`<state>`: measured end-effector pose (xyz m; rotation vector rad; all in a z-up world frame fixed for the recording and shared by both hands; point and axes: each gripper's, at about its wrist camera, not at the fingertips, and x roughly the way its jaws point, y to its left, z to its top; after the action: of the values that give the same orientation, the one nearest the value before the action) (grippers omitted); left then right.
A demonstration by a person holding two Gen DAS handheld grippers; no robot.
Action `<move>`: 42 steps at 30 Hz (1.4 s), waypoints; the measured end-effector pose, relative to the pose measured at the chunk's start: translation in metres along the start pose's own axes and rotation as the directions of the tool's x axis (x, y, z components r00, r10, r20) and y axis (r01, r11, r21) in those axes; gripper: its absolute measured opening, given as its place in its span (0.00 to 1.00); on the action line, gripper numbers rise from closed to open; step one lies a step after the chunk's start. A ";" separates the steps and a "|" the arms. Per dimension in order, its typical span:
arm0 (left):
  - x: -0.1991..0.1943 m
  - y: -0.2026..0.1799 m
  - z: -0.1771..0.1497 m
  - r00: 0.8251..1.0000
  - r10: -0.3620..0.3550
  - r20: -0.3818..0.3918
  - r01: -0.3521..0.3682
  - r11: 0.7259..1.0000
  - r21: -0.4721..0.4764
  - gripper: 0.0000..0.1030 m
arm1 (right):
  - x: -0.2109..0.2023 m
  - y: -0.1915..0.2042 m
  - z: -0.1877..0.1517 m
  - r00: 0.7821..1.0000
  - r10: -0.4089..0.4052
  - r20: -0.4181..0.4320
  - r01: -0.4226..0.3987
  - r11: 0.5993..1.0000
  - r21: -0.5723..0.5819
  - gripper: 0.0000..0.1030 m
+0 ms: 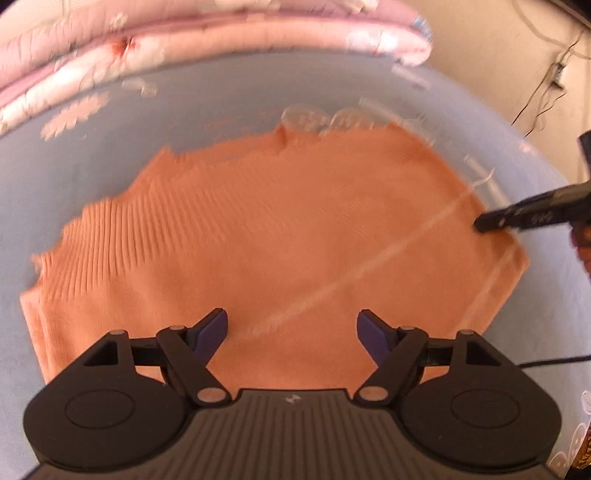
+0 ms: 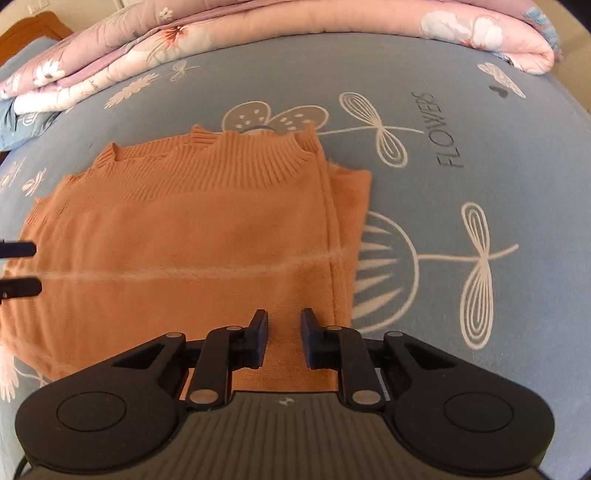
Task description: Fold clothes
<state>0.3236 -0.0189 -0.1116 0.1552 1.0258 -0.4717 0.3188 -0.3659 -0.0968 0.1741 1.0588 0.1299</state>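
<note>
An orange ribbed knit sweater lies flat on the bed, folded into a compact block on a blue sheet printed with white flowers and the word FLOWERS. Its ribbed collar points away from the cameras toward a folded pink floral quilt stacked along the far side of the bed. A pale crease line runs straight across the sweater, and a folded layer shows along its right edge beside the sheet's big flower print. The left gripper hangs over the near edge of the sweater, fingers spread wide with only orange knit showing in the gap and nothing pinched; that view is blurred. The right gripper hovers above the sweater's near right part, close to the folded edge, its fingers drawn close together with a narrow slot between them, and no cloth is visibly caught there. From the left wrist view the right gripper's dark fingertips reach in over the sweater's right edge; from the right wrist view the left gripper's two fingertips poke in at the left edge, well apart from each other.
</note>
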 end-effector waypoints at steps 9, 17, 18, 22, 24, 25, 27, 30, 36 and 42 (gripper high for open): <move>-0.042 -0.021 -0.025 0.999 0.028 0.045 -0.028 1.000 -0.012 0.74 | -0.034 0.062 -0.024 0.998 0.058 -0.012 -0.059 0.991 -0.118 0.35; -0.045 -0.021 -0.057 0.985 0.172 0.028 -0.165 0.972 -0.165 0.76 | -0.016 0.079 -0.051 0.992 0.087 -0.091 -0.096 0.991 -0.095 0.45; -0.054 -0.020 -0.060 0.981 0.191 0.044 -0.178 0.962 -0.208 0.76 | -0.021 0.078 -0.049 0.990 0.113 -0.083 -0.119 0.990 -0.073 0.46; -0.057 -0.002 -0.083 0.972 0.234 0.018 -0.212 0.909 -0.359 0.77 | -0.027 0.083 -0.050 0.984 0.143 -0.104 -0.153 0.984 -0.095 0.50; -0.054 0.013 -0.095 0.978 0.208 0.016 -0.181 0.887 -0.425 0.76 | -0.022 0.088 -0.051 0.985 0.118 -0.128 -0.133 0.984 -0.116 0.50; -0.053 0.020 -0.100 0.981 0.194 0.018 -0.164 0.875 -0.456 0.77 | -0.019 0.090 -0.052 0.985 0.105 -0.139 -0.123 0.984 -0.127 0.50; -0.064 0.026 -0.097 0.984 0.173 0.036 -0.137 0.873 -0.468 0.76 | -0.020 0.096 -0.051 0.987 0.083 -0.138 -0.100 0.988 -0.117 0.50; -0.079 0.031 -0.094 0.973 0.188 0.132 -0.121 0.908 -0.401 0.80 | -0.027 0.115 -0.047 0.989 0.082 -0.124 -0.096 0.989 -0.114 0.51; -0.069 0.067 -0.107 0.991 0.086 0.106 -0.027 0.885 -0.465 0.79 | -0.031 0.169 -0.041 0.991 0.057 -0.122 -0.071 0.991 -0.113 0.51; -0.101 0.082 -0.106 0.996 0.052 0.078 -0.012 0.895 -0.445 0.79 | -0.046 0.227 -0.021 0.994 0.068 -0.090 -0.076 0.993 -0.085 0.54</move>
<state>0.2345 0.1209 -0.0883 -0.2572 1.0181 -0.2012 0.2733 -0.1509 -0.0208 0.1278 1.1315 0.2512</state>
